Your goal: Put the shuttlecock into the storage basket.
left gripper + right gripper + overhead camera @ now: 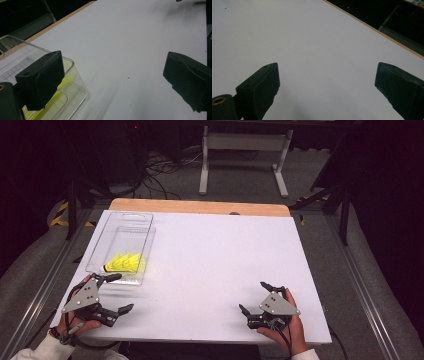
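Note:
A clear plastic box (121, 245) lies at the left of the white table (215, 255), with yellow shuttlecocks (122, 263) inside near its front end. My left gripper (120, 292) stands open just in front of the box, held by a hand at the table's front left. In the left gripper view the box corner (72, 82) shows behind the left jaw, with yellow inside. My right gripper (255, 297) is open near the front right, over bare table. In the right gripper view its jaws are wide apart with nothing between them.
A wooden strip (200, 206) runs along the table's far edge. Beyond it stand a white frame (245, 155) and loose cables (160, 170) on the floor. Metal rails (45, 285) flank the table.

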`<state>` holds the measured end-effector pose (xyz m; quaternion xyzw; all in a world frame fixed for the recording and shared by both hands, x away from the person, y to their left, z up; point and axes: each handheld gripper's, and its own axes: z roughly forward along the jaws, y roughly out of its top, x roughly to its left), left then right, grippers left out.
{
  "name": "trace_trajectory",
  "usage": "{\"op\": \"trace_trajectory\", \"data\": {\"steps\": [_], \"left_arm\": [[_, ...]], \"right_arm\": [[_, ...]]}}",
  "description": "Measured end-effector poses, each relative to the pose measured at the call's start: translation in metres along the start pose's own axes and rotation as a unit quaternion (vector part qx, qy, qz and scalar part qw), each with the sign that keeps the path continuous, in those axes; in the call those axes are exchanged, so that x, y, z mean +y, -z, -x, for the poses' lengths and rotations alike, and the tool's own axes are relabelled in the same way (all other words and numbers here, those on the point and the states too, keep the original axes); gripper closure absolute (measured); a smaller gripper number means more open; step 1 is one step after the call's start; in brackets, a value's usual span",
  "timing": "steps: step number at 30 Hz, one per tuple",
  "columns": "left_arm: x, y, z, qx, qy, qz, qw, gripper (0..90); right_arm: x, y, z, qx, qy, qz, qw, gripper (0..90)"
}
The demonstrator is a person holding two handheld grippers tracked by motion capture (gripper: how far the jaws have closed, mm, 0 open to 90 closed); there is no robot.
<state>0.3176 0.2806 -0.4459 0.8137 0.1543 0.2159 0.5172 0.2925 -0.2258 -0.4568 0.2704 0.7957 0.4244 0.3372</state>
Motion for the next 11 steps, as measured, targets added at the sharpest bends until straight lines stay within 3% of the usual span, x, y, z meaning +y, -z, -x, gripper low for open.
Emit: {"op": "trace_trajectory", "data": {"steps": [11], "left_arm": [[0.0002,-0.0025,0.0000,0.001,-0.002,-0.006,1.0000,4.4]], "right_arm": [[-0.0019,-0.0034,0.0001,0.002,0.010,-0.015,0.9998,7.0]]}}
